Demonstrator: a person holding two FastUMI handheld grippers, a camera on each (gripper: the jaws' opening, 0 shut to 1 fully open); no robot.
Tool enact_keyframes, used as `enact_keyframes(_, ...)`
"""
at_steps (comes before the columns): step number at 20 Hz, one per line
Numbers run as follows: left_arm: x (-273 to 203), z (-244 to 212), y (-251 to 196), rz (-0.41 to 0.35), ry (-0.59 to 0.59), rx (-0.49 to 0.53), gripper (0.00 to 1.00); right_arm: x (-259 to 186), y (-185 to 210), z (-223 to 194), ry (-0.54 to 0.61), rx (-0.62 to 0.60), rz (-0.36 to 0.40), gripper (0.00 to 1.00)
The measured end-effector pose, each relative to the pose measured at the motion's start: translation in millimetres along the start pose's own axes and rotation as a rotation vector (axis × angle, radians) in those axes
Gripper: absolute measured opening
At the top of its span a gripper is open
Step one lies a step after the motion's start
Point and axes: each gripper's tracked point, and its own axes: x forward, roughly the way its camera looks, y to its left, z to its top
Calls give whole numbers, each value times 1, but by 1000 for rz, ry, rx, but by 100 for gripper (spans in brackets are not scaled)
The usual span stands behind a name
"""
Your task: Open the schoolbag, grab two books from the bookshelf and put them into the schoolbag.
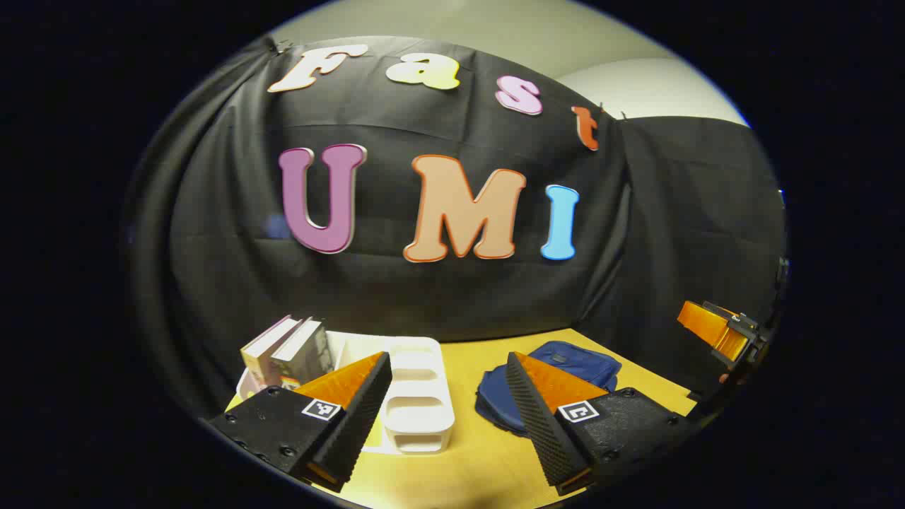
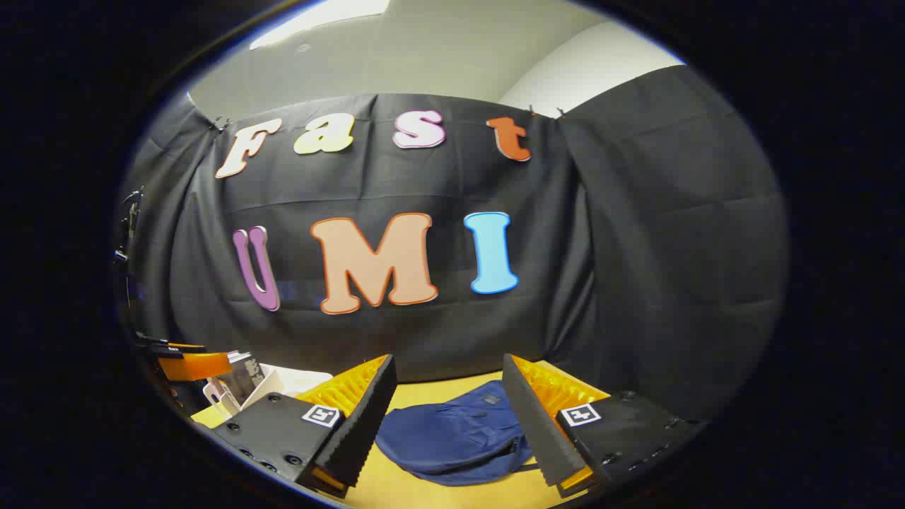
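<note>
While both grippers hover spread above the yellow wooden table (image 1: 488, 353), the dark blue fabric schoolbag (image 2: 452, 431) lies flat and closed on it.

In the left gripper view, the left gripper (image 1: 449, 406) partly hides the white plastic bookshelf (image 1: 417, 396) left of the schoolbag, with upright books (image 1: 290, 350) at its far-left end; the right gripper (image 1: 714, 325) is cut off at the edge. The right gripper view frames the schoolbag between empty fingers; its zipper is hard to make out.

Black cloth (image 2: 636, 247) drapes the booth's back and side, pale wall (image 2: 424, 63) rising above it, ceiling light (image 2: 325, 14) glowing overhead, yellow bench (image 1: 466, 459) below.
</note>
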Motion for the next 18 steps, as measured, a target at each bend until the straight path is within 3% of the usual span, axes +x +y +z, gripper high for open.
enact_keyframes(7, 0, 4, 28, 85, -29, -10, 96, 21, 19, -4, 16, -27, 42, 95)
enact_keyframes(18, -7, 0, 30, 120, -30, -19, 95, 19, 3, -9, 43, -55, 27, 95)
